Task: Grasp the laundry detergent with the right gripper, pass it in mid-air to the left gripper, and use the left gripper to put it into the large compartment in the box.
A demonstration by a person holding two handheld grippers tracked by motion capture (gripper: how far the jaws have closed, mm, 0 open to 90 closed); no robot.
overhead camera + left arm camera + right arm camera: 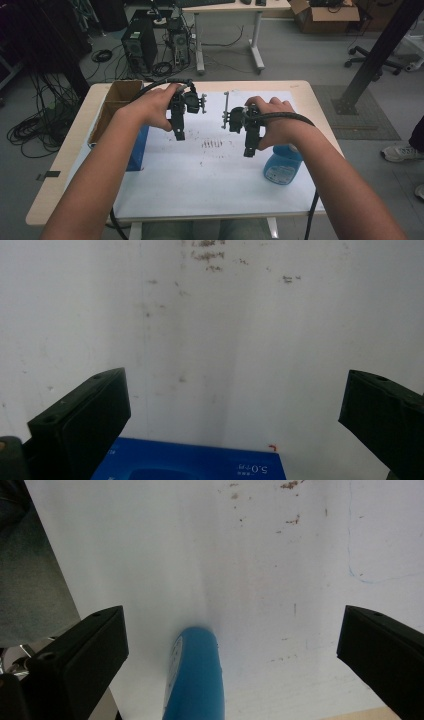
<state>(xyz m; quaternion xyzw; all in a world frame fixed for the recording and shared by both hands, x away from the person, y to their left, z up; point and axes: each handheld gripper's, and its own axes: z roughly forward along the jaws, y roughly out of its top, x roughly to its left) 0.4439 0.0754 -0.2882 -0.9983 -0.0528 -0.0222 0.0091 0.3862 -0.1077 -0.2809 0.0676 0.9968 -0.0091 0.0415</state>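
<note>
Grey floor [300, 55] beyond the counter's [75, 145] far edge holds computer towers [140, 47], tangled cables [30, 130], a white desk [235, 7] and a cardboard box [325, 15].

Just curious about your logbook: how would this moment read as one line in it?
left hand-held gripper: open, above white sheet | right hand-held gripper: open, over blue spray bottle | blue box: untouched | nothing grasped

Two bare forearms, no sleeves worn. Each hand carries a black two-fingered handheld tool: left gripper [179, 134], right gripper [248, 151]. Each tool body is a compact block of black parts with small silver-grey metal brackets and pins. A thick black sheathed cable [285, 116] trails from each. Fingers [80, 425] are matte black, broad rectangular slabs with bevelled tips and small round recessed holes.
</note>
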